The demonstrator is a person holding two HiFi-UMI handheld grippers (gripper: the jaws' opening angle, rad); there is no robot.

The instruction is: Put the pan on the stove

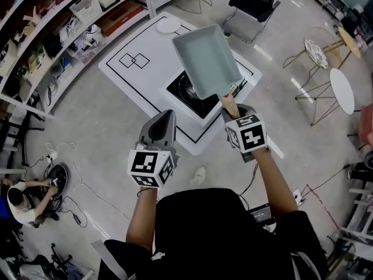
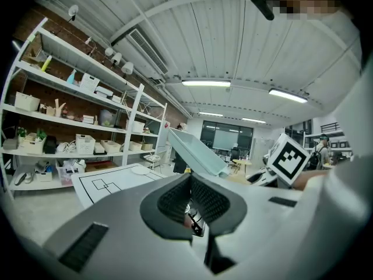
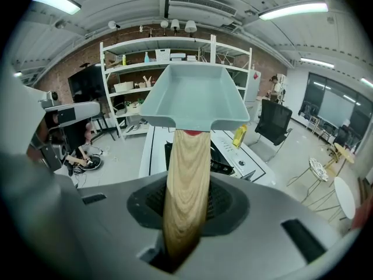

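A pale blue-grey square pan (image 1: 207,60) with a wooden handle (image 3: 186,179) hangs tilted in the air over the black stove (image 1: 180,92) on the white table (image 1: 145,80). My right gripper (image 1: 232,111) is shut on the handle, and the right gripper view shows the pan (image 3: 195,95) straight ahead with the stove (image 3: 224,165) below it. My left gripper (image 1: 165,116) is held left of the pan and near the table's front edge, jaws together and empty. In the left gripper view the pan (image 2: 195,153) shows up high to the right.
A white plate (image 1: 168,25) lies at the table's far end. A yellow bottle (image 3: 239,136) stands by the stove. Shelves (image 1: 52,34) line the left wall, a black chair (image 1: 250,4) is beyond the table, round tables (image 1: 341,89) are at the right, and a person (image 1: 23,200) sits on the floor at the left.
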